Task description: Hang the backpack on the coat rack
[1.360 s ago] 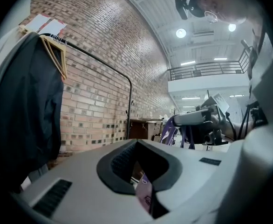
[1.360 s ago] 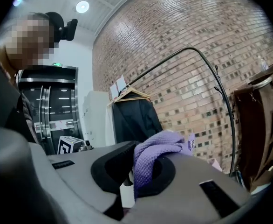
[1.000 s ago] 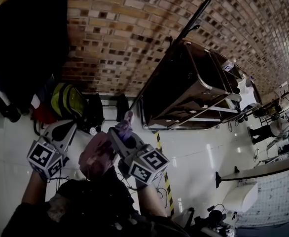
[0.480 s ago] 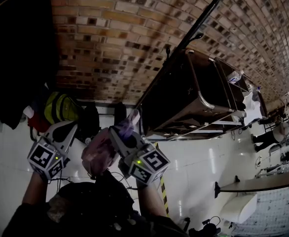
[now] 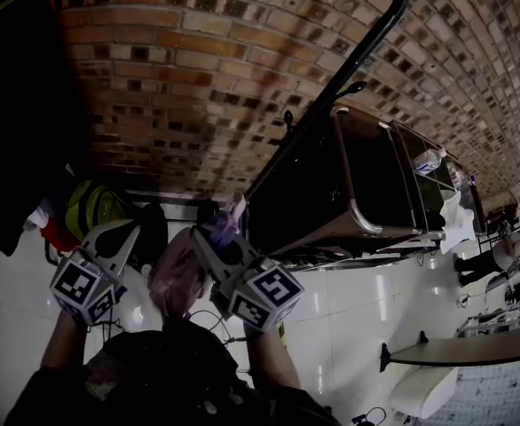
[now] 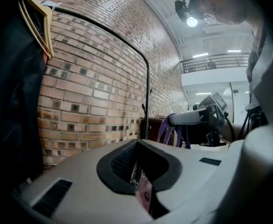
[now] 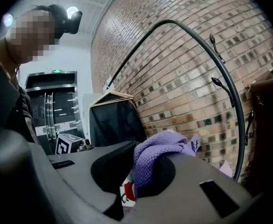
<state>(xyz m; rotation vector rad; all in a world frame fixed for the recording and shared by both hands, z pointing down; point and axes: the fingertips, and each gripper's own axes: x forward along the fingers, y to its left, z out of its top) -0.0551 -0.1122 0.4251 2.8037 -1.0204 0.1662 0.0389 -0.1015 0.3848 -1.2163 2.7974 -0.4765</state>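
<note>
Left hand-held gripper (image 6: 135,170) and right hand-held gripper (image 7: 129,171), each pinching the backpack (image 5: 177,278), draw nearer the coat rack (image 6: 148,101); hanging lies ahead.

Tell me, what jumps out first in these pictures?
A pink backpack is held at bottom centre between the left tool and the right tool, which clamps its purple strap. Behind rises a red brick wall, crossed by the black curved coat rack.

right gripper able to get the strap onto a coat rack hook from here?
Likely yes, once closer: right gripper is shut on the purple strap, and the coat rack hooks stand ahead with nothing between.
</note>
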